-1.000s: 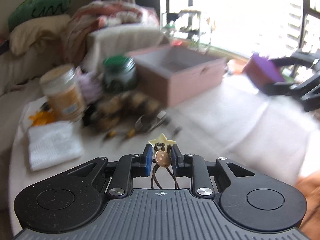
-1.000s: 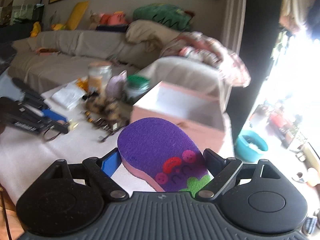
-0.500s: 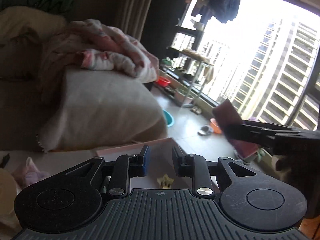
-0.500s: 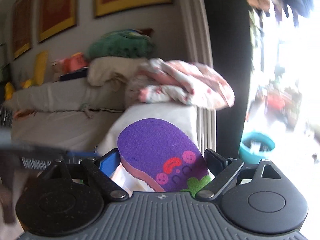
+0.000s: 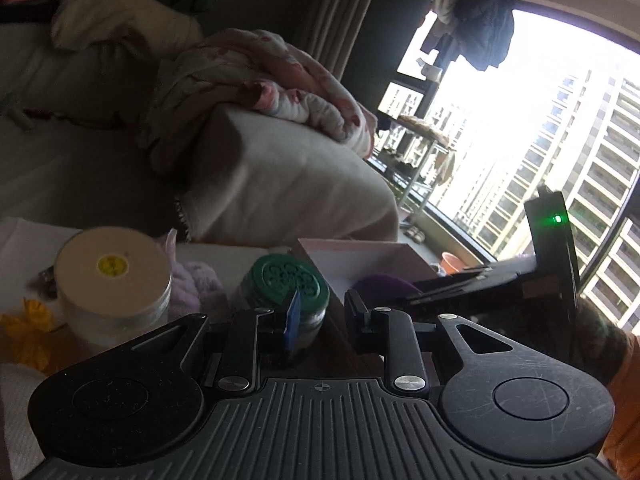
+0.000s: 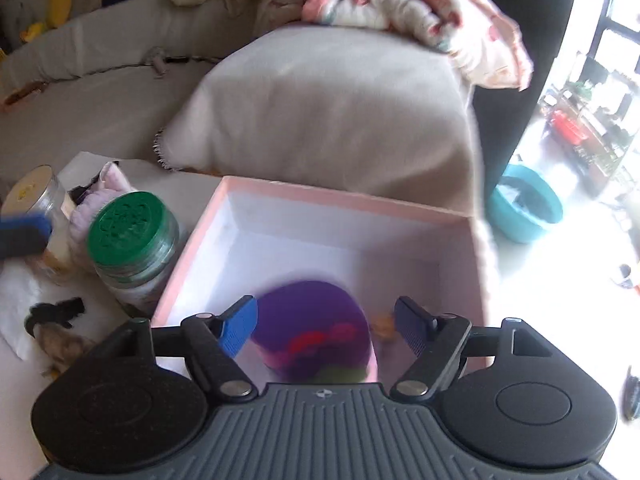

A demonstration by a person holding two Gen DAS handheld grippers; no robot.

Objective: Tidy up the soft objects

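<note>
While the right gripper point(image 6: 324, 326) hangs over the near edge of the pink box point(image 6: 344, 196), its jaws are spread wide and touch nothing, and the purple sponge point(image 6: 312, 320) sits blurred inside the box between and below the two fingers, against the near wall. A small yellowish item point(image 6: 384, 326) lies in the box just to the right of the sponge, too smeared to make out. To the left of the box, touching or nearly touching its outer wall, stands a glass jar with a green lid point(image 6: 128, 232); further left of it are a pale lilac plush piece point(image 6: 108, 192) and a second jar with a cream lid point(image 6: 32, 196). A dark furry thing point(image 6: 56, 312) lies on a white cloth point(image 6: 16, 300) left of the box's near corner. The left gripper point(image 5: 320, 320) is low and just outside the box's left side, its jaws parted and holding nothing, with the green lid directly beyond its blue pad. In that view the sponge shows as a purple dome point(image 5: 384, 286) inside the box point(image 5: 352, 248), with the right gripper's dark body beside it. Behind the box is a grey cushion point(image 6: 340, 112) with a pink blanket point(image 6: 420, 16) heaped on it.
</note>
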